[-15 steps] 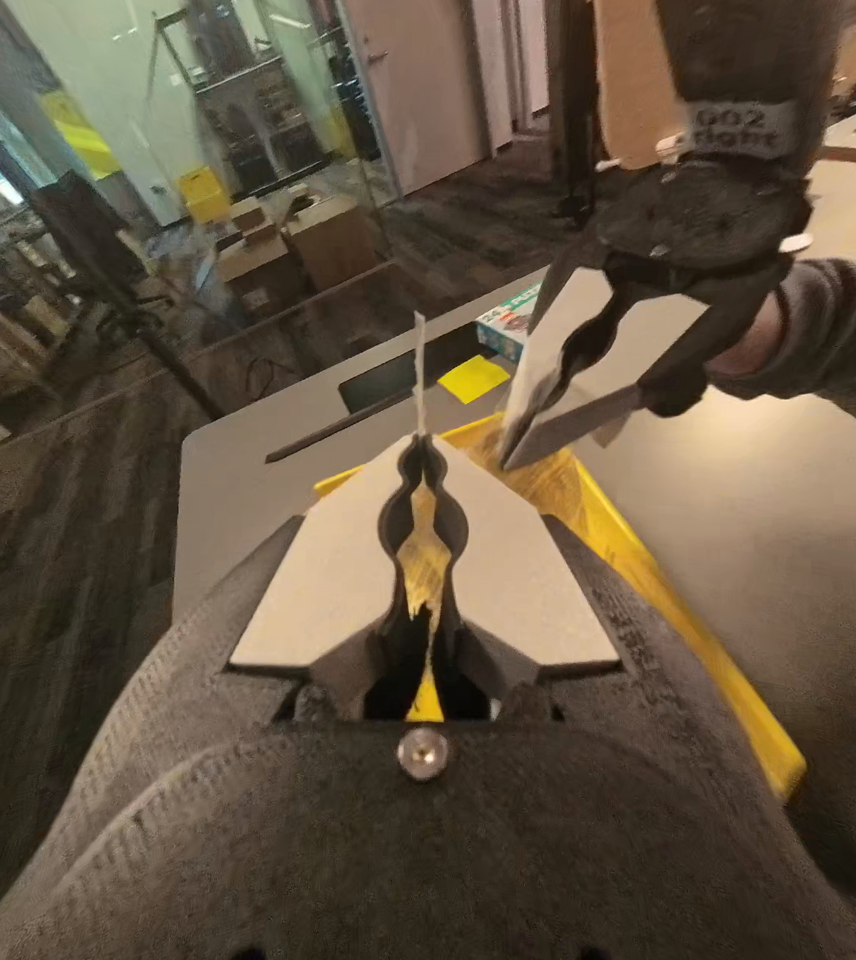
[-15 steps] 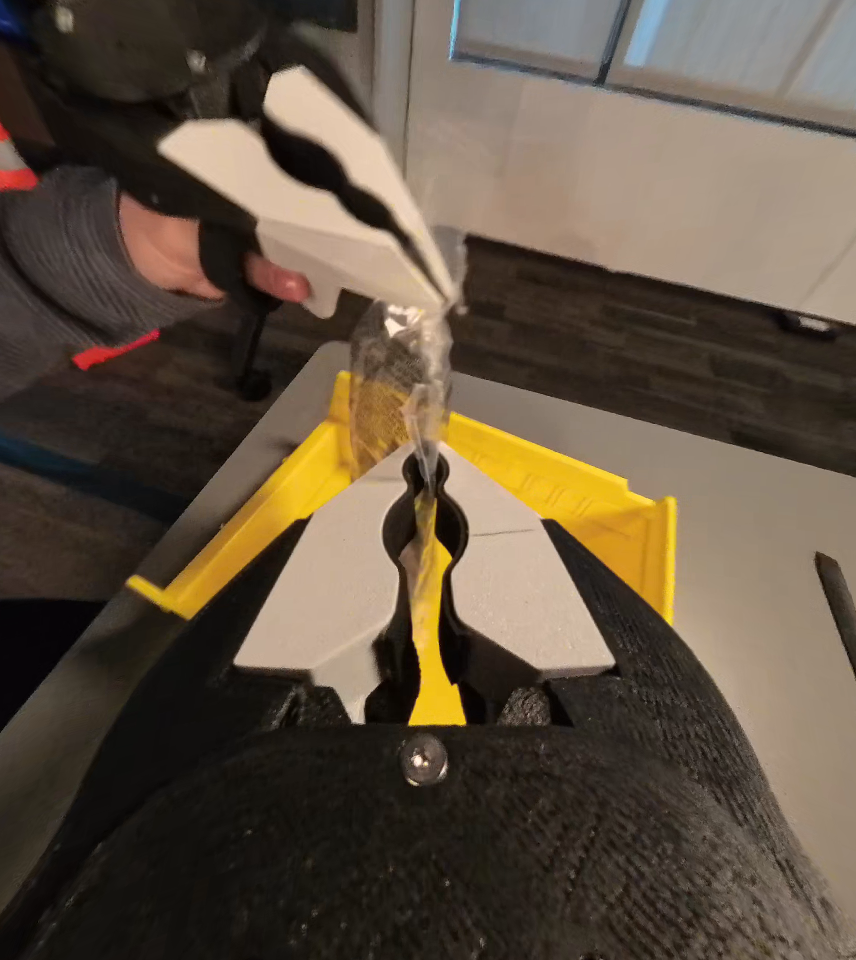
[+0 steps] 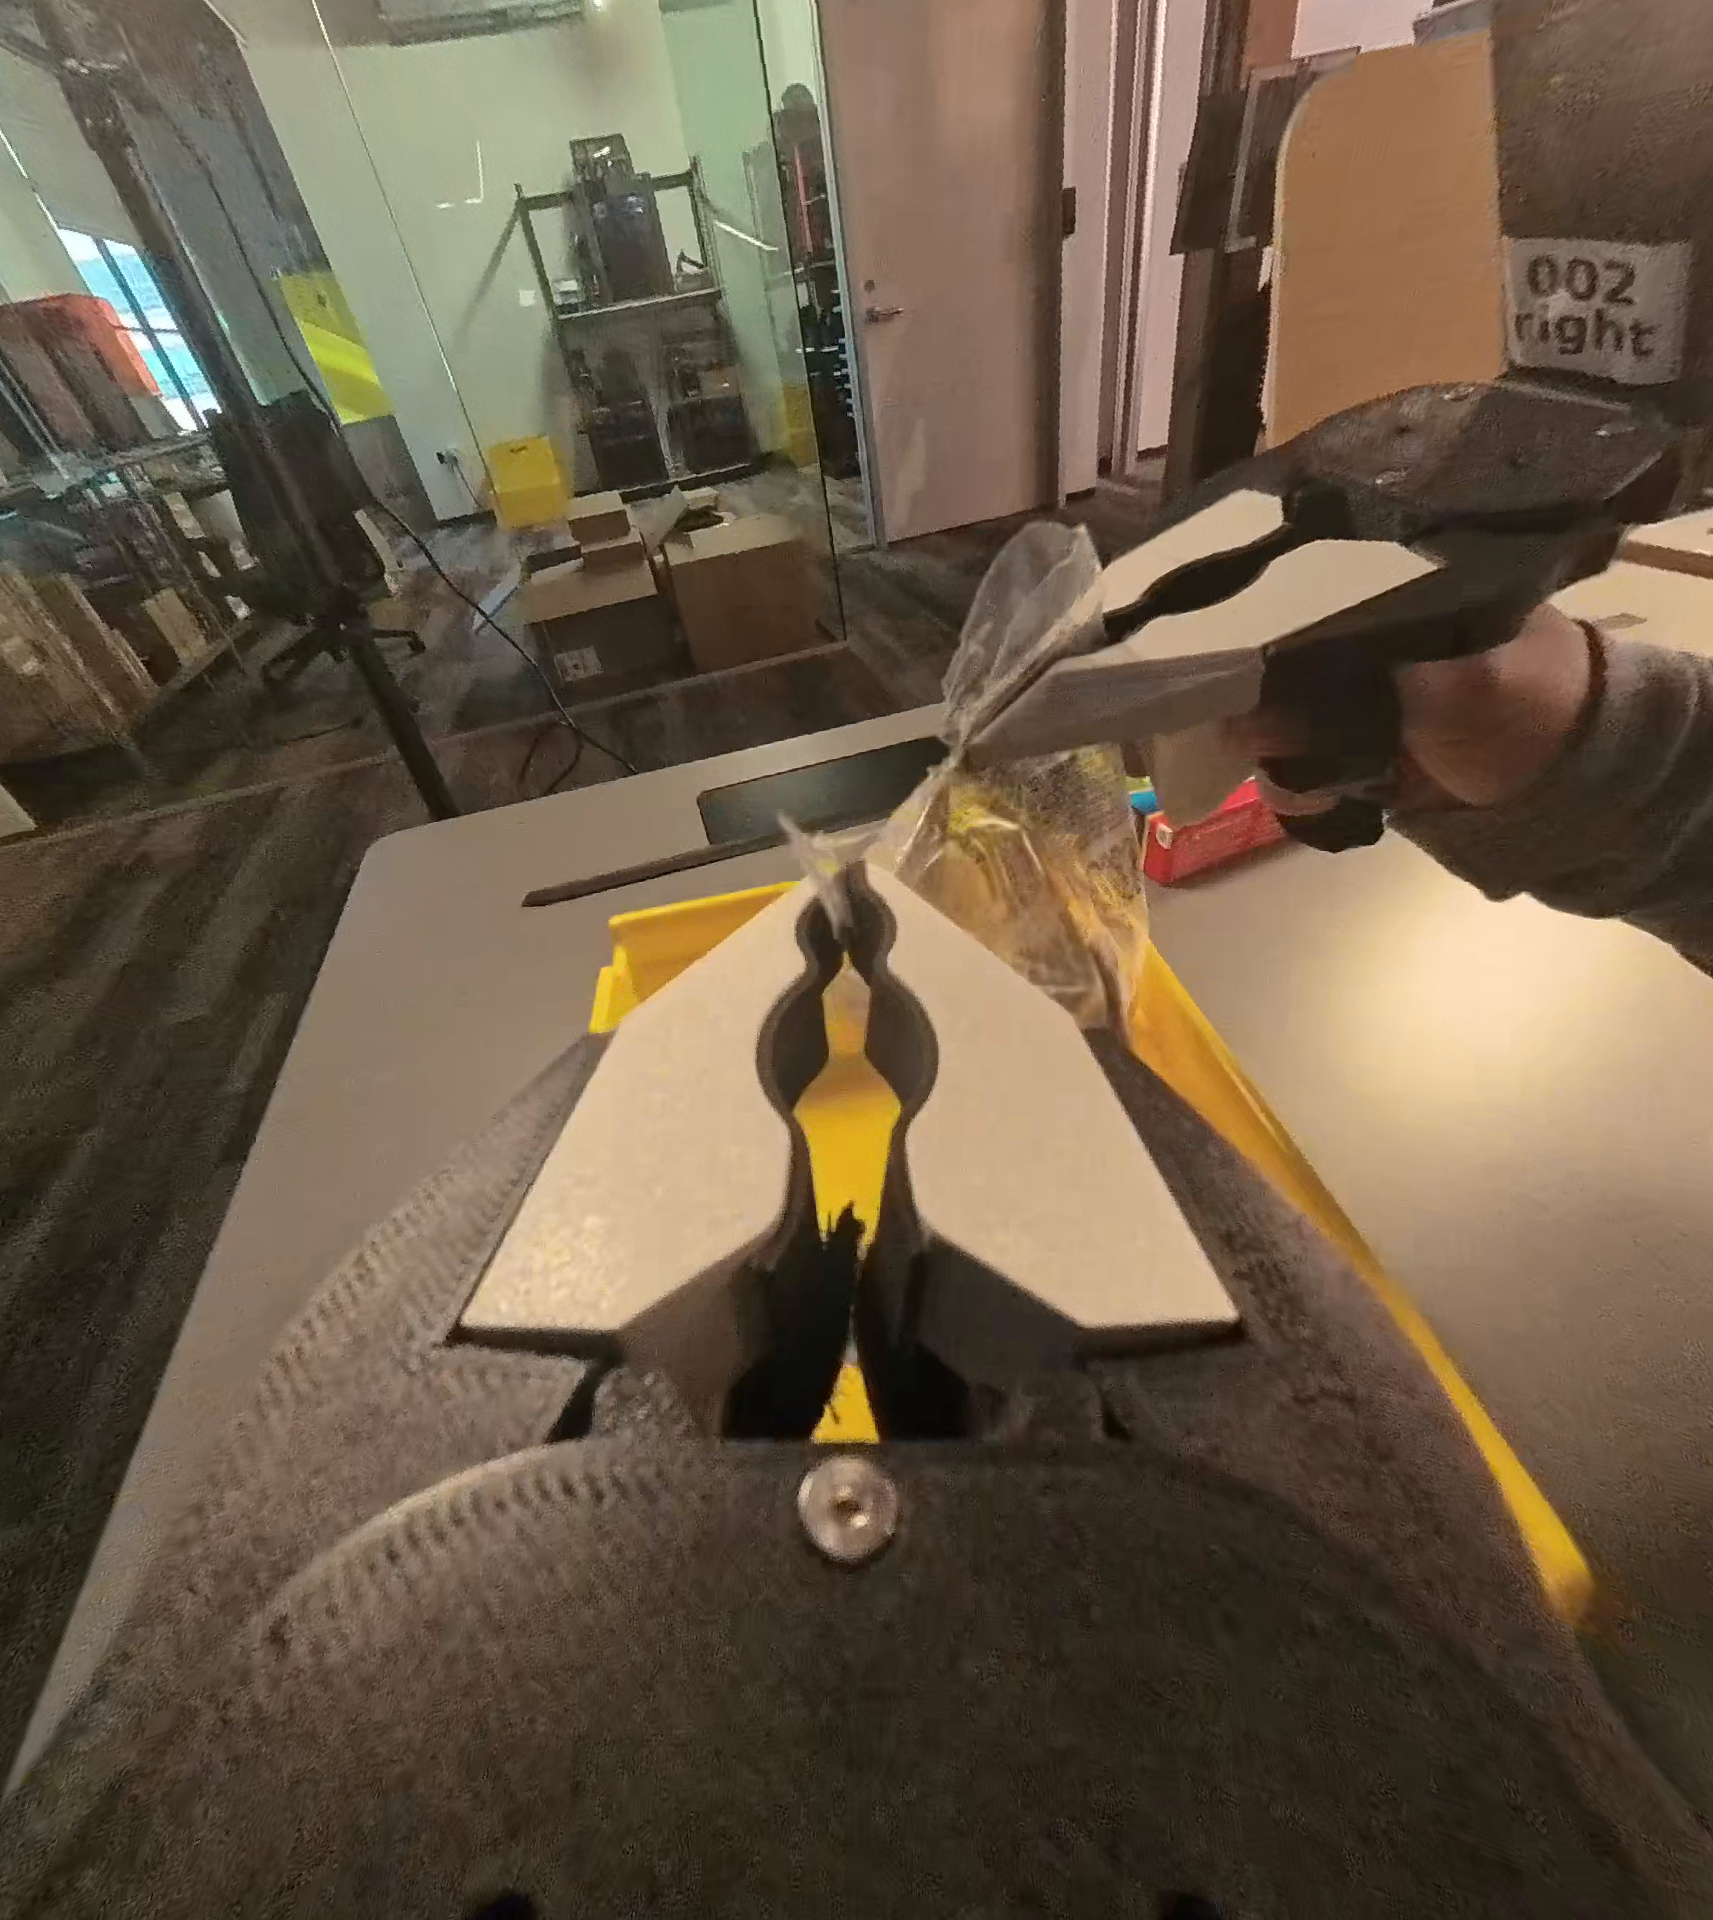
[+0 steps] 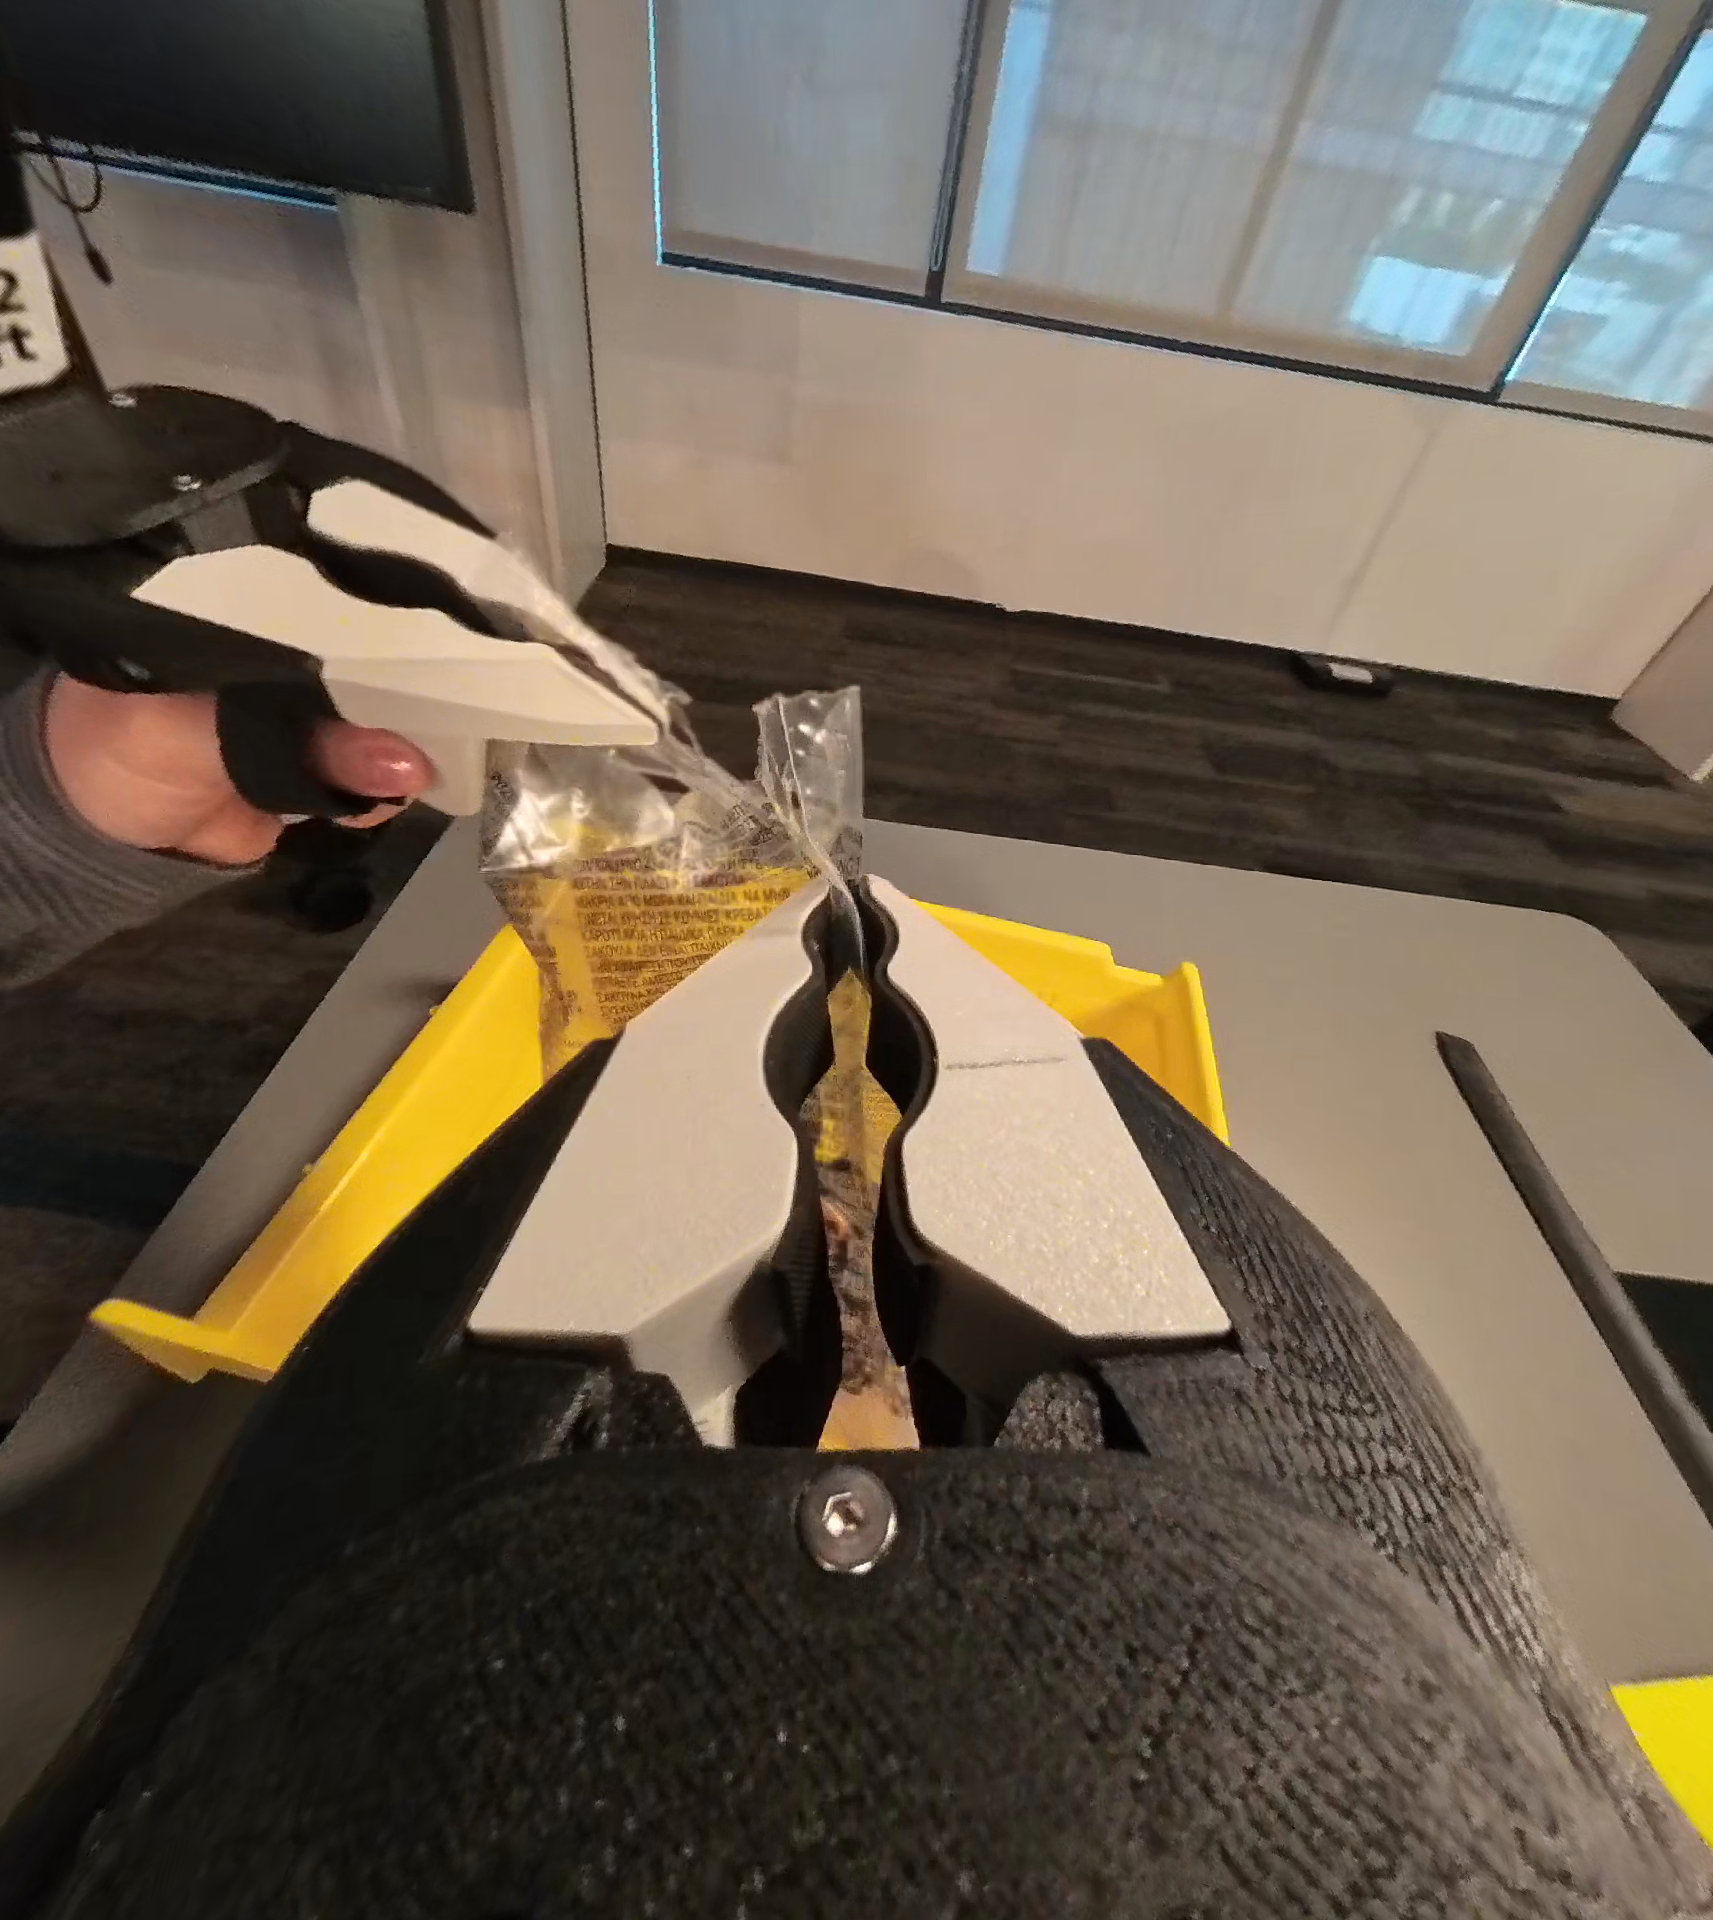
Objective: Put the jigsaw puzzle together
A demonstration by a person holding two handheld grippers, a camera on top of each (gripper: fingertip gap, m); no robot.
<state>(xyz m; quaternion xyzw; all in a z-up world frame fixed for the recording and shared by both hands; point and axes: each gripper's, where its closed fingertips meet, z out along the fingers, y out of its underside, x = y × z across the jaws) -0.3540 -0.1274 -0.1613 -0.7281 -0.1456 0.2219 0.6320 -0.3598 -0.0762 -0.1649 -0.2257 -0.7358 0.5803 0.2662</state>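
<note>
Both claws are closed on the same clear plastic bag (image 4: 623, 862), a thin, crinkled, glossy film printed with small dark lettering over a yellow patch. The left claw (image 3: 847, 883) pinches a twisted strip of the film between its pale grey, wedge-shaped fingers (image 3: 686, 1122), whose dark inner edges are wavy. The right claw (image 4: 847, 894) clamps another edge of the film at its tips, with a loose transparent flap standing up just above them. The bag hangs stretched between the two claws, above a yellow bin (image 4: 343, 1143) of smooth hard plastic with low walls, which sits on the flat, matte grey tabletop (image 3: 1454, 1091). Each claw is held by a hand (image 4: 156, 769) in a ribbed grey sleeve; the claw bodies are rough, black and grainy. A long dark strip (image 4: 1610, 1299) lies on the tabletop to the right of the bin, and a small red box (image 3: 1216, 831) rests farther off, beneath the right claw.
</note>
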